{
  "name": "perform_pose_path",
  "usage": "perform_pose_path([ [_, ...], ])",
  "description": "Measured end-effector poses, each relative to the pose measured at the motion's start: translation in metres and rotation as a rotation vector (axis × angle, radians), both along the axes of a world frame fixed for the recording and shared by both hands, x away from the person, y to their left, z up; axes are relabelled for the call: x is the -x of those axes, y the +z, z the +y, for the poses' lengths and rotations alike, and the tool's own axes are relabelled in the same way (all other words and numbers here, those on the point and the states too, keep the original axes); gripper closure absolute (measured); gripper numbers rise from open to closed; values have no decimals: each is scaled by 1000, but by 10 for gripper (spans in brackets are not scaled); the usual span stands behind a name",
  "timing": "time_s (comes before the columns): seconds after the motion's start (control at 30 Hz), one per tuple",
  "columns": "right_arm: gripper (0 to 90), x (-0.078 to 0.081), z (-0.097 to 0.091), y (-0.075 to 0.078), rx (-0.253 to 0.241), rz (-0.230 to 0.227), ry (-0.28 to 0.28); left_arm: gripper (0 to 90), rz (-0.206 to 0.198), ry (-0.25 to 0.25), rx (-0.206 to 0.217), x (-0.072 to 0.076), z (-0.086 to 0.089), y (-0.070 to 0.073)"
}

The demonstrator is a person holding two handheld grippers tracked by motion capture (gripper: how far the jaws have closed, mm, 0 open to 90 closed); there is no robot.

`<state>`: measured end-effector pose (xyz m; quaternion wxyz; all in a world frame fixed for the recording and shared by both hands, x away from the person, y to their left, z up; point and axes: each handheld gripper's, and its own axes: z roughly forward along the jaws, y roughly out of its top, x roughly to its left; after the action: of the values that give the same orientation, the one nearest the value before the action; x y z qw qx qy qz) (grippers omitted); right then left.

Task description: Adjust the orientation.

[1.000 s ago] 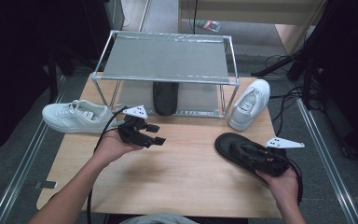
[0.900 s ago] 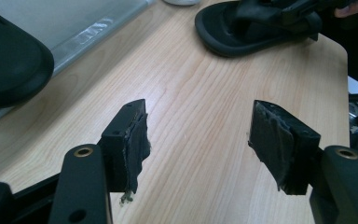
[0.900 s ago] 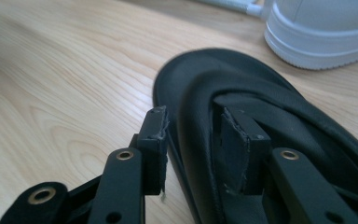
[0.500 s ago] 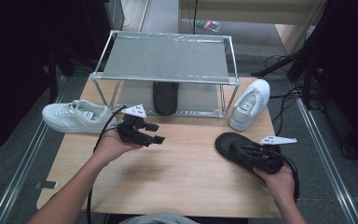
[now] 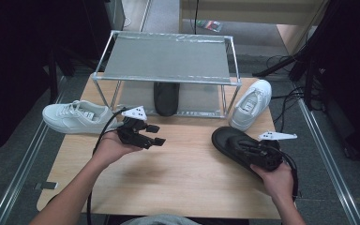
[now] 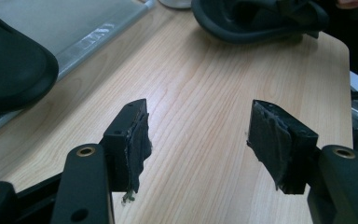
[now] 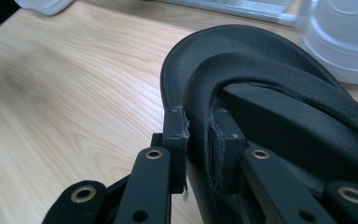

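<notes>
A black slipper (image 5: 232, 140) lies on the right of the wooden table (image 5: 187, 173). My right gripper (image 5: 258, 154) is shut on the slipper's strap (image 7: 261, 65). Its jaws have just been closing, and in the right gripper view the pads (image 7: 199, 123) press the strap's edge from both sides. My left gripper (image 5: 155, 135) hovers over the left-middle of the table, open, with nothing between its fingers (image 6: 198, 126). A second black slipper (image 5: 166, 97) sits under the rack and also appears at the left gripper view's edge (image 6: 9, 70).
A metal rack (image 5: 168, 58) with a grey shelf stands at the back of the table. One white sneaker (image 5: 77, 117) lies at the left edge, another white sneaker (image 5: 251, 104) beside the rack's right leg. Cables trail off the table's right side.
The right gripper has closed on the slipper's strap and shifted slightly left and up with it. The left hand has stayed put.
</notes>
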<state>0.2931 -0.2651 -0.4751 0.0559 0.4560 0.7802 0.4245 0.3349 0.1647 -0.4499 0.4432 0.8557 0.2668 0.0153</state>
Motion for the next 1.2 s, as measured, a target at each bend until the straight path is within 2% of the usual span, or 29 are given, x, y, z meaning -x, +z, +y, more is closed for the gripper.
perform_pose_path([
  [0.37, 799, -10, 42, 8, -27, 36, 52, 385, 9, 15, 4, 10, 6, 0],
  [0.53, 798, -15, 61, 9, -25, 41, 69, 404, -16, 21, 10, 17, 10, 0],
  [0.7, 797, -20, 81, 7, -30, 60, 97, 404, -12, 34, 14, 22, 12, 0],
  [0.83, 797, -24, 98, 6, -20, 61, 132, 407, -12, 41, 3, 26, 14, 0],
  [1.0, 792, -27, 119, 4, -12, 64, 166, 423, -26, 49, 22, 32, 18, 0],
  [1.2, 790, -32, 142, -1, 1, 71, 209, 429, -21, 64, 9, 37, 21, -2],
])
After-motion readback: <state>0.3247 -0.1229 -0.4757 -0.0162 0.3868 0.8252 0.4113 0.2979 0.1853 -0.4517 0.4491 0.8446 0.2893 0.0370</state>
